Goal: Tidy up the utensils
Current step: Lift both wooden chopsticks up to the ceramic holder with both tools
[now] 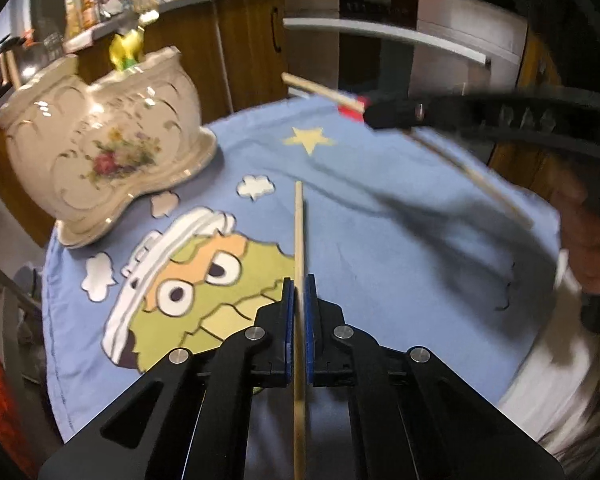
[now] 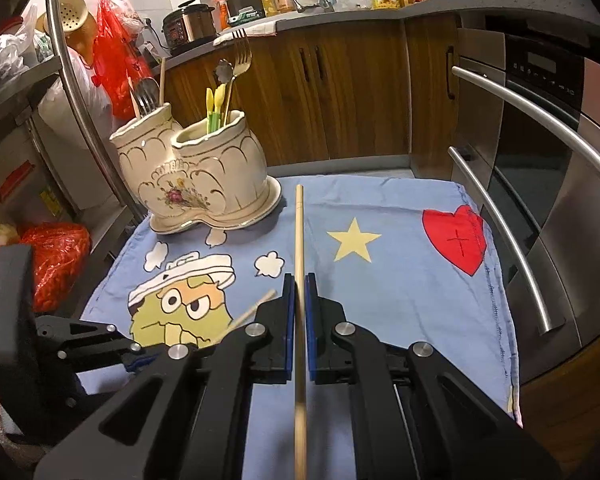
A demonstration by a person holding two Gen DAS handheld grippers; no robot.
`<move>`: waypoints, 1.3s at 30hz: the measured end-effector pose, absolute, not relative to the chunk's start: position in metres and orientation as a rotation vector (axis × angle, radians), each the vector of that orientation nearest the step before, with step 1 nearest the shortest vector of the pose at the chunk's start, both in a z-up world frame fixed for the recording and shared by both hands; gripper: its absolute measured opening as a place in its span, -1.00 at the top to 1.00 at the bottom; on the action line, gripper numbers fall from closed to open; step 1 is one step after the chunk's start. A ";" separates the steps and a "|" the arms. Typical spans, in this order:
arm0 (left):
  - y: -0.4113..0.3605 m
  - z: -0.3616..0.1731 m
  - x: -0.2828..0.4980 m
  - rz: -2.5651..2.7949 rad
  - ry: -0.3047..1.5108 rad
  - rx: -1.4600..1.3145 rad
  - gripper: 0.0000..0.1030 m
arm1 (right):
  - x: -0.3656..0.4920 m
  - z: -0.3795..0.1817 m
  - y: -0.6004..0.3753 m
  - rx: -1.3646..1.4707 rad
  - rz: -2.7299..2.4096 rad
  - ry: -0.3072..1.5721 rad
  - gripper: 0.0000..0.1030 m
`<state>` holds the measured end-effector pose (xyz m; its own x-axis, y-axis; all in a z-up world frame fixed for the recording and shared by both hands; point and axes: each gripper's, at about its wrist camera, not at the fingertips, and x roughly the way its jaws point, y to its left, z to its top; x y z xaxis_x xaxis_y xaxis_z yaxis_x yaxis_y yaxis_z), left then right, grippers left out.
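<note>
My left gripper (image 1: 299,286) is shut on a wooden chopstick (image 1: 299,224) that points forward above the blue cartoon cloth (image 1: 380,248). My right gripper (image 2: 299,284) is shut on a second wooden chopstick (image 2: 299,232), also pointing forward. The cream ceramic utensil holder (image 2: 196,180) stands at the cloth's far left, with forks, a spoon, chopsticks and yellow-green utensils in its two cups. In the left wrist view the holder (image 1: 100,144) is close at the upper left, and the right gripper (image 1: 370,114) with its chopstick (image 1: 476,178) shows blurred at the upper right. The left gripper (image 2: 260,304) shows at the lower left.
Wooden cabinets (image 2: 340,92) and a steel oven with long handles (image 2: 512,216) stand behind and to the right. A counter (image 2: 300,20) holds a rice cooker and bottles. Red plastic bags (image 2: 56,264) and a metal rack (image 2: 68,80) crowd the left.
</note>
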<state>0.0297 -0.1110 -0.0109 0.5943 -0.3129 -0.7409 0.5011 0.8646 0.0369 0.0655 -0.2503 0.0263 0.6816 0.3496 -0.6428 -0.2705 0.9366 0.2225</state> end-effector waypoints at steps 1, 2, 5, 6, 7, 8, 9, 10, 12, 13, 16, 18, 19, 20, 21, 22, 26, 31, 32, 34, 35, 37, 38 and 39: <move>-0.106 -0.006 0.027 -0.478 0.787 0.242 0.90 | 0.066 0.028 -0.250 0.114 0.350 0.739 0.91; -0.099 0.004 0.025 -0.477 0.759 0.226 0.90 | 0.066 0.030 -0.248 0.114 0.352 0.733 0.91; -0.081 0.028 0.019 -0.472 0.694 0.182 0.90 | 0.071 0.039 -0.242 0.116 0.369 0.717 0.91; -0.076 0.038 0.019 -0.470 0.664 0.168 0.90 | 0.072 0.042 -0.241 0.118 0.372 0.707 0.91; -0.070 0.046 0.017 -0.466 0.639 0.158 0.90 | 0.074 0.048 -0.238 0.118 0.378 0.692 0.91; -0.063 0.057 0.016 -0.463 0.603 0.139 0.90 | 0.077 0.053 -0.235 0.119 0.384 0.676 0.91; -0.055 0.069 0.015 -0.460 0.567 0.118 0.90 | 0.079 0.057 -0.233 0.119 0.390 0.665 0.91; -0.051 0.076 0.017 -0.454 0.544 0.104 0.90 | 0.082 0.062 -0.230 0.122 0.397 0.654 0.91; -0.035 0.098 0.024 -0.426 0.478 0.068 0.90 | 0.090 0.073 -0.224 0.138 0.415 0.631 0.91; -0.029 0.107 0.027 -0.420 0.457 0.052 0.90 | 0.096 0.079 -0.222 0.148 0.425 0.620 0.91; -0.007 0.134 0.047 -0.388 0.397 -0.015 0.90 | 0.114 0.094 -0.214 0.170 0.433 0.580 0.91; 0.006 0.147 0.063 -0.373 0.365 -0.063 0.90 | 0.130 0.105 -0.209 0.201 0.444 0.557 0.91; 0.011 0.152 0.076 -0.361 0.354 -0.087 0.90 | 0.139 0.109 -0.207 0.227 0.453 0.549 0.90; 0.016 0.156 0.089 -0.353 0.345 -0.113 0.90 | 0.148 0.114 -0.204 0.250 0.464 0.537 0.91; 0.020 0.160 0.100 -0.356 0.334 -0.140 0.90 | 0.154 0.117 -0.203 0.261 0.468 0.525 0.91; 0.022 0.161 0.109 -0.355 0.324 -0.154 0.90 | 0.161 0.121 -0.200 0.266 0.467 0.509 0.91; 0.026 0.167 0.141 -0.368 0.300 -0.182 0.90 | 0.188 0.129 -0.187 0.279 0.470 0.458 0.91; 0.030 0.155 0.170 -0.360 0.267 -0.214 0.90 | 0.216 0.120 -0.176 0.311 0.485 0.408 0.90; 0.031 0.151 0.174 -0.350 0.258 -0.221 0.90 | 0.220 0.115 -0.174 0.322 0.488 0.391 0.90; 0.033 0.146 0.179 -0.333 0.237 -0.224 0.90 | 0.223 0.110 -0.172 0.345 0.497 0.352 0.90; 0.035 0.143 0.180 -0.330 0.229 -0.225 0.90 | 0.224 0.108 -0.171 0.344 0.496 0.328 0.90; 0.035 0.138 0.181 -0.321 0.201 -0.217 0.90 | 0.224 0.106 -0.169 0.335 0.493 0.292 0.90; 0.035 0.136 0.181 -0.317 0.189 -0.211 0.90 | 0.224 0.104 -0.168 0.331 0.495 0.280 0.90; 0.035 0.133 0.182 -0.311 0.177 -0.206 0.90 | 0.224 0.102 -0.166 0.326 0.497 0.272 0.90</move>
